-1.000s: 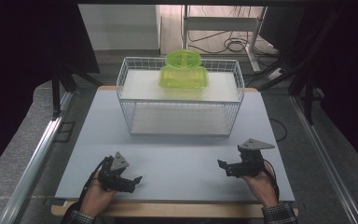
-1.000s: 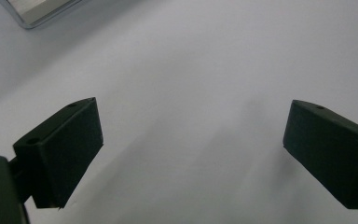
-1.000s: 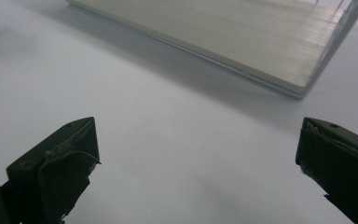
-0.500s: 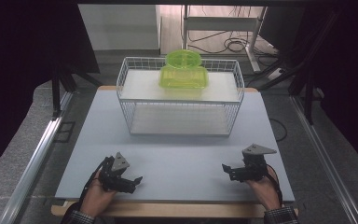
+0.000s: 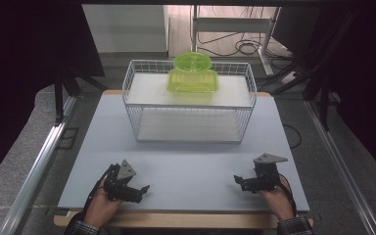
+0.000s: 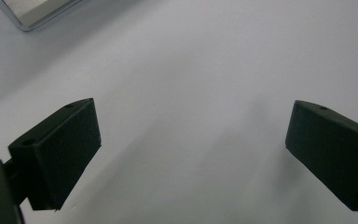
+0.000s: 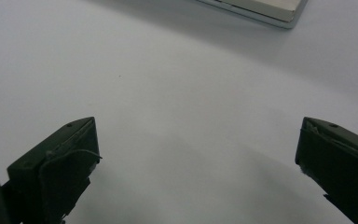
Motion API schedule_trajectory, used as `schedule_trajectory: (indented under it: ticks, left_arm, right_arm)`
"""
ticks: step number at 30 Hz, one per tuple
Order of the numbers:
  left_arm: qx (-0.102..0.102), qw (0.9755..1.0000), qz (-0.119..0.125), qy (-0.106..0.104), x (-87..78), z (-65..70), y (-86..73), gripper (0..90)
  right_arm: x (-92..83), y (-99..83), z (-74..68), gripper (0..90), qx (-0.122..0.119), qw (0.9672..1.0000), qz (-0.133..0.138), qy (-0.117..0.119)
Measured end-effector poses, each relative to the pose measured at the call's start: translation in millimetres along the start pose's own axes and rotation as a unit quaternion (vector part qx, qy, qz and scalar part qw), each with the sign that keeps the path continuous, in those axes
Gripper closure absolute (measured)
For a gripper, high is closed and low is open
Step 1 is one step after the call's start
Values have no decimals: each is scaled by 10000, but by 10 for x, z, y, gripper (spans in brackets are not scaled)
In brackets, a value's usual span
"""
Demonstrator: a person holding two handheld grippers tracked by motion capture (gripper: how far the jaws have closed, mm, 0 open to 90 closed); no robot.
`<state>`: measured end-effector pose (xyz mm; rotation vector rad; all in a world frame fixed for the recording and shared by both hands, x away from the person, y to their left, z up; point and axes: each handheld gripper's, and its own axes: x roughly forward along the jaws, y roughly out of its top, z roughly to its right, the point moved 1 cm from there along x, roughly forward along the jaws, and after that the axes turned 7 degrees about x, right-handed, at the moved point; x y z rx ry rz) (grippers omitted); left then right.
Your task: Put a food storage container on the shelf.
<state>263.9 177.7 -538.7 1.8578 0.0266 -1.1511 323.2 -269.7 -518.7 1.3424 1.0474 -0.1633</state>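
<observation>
Left gripper [image 5: 142,189] and right gripper [image 5: 238,180] rest near the bench's [image 5: 191,161] front corners, fingers wide apart, holding nothing; green container [image 5: 192,78] atop wire basket [image 5: 188,115] at back edge.

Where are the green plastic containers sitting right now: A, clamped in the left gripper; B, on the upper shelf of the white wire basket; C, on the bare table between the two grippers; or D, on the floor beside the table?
B: the green plastic containers rest on the upper shelf of the white wire basket, far from the left gripper and right gripper, both open near the table's front edge.
</observation>
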Motion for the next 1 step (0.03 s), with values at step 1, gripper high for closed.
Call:
schedule_trajectory:
  ticks: [1]
  left_arm:
    - [0,10000,0,0,0,0,0,27]
  right_arm:
    - [0,2,3,0,12,10000,0,-15]
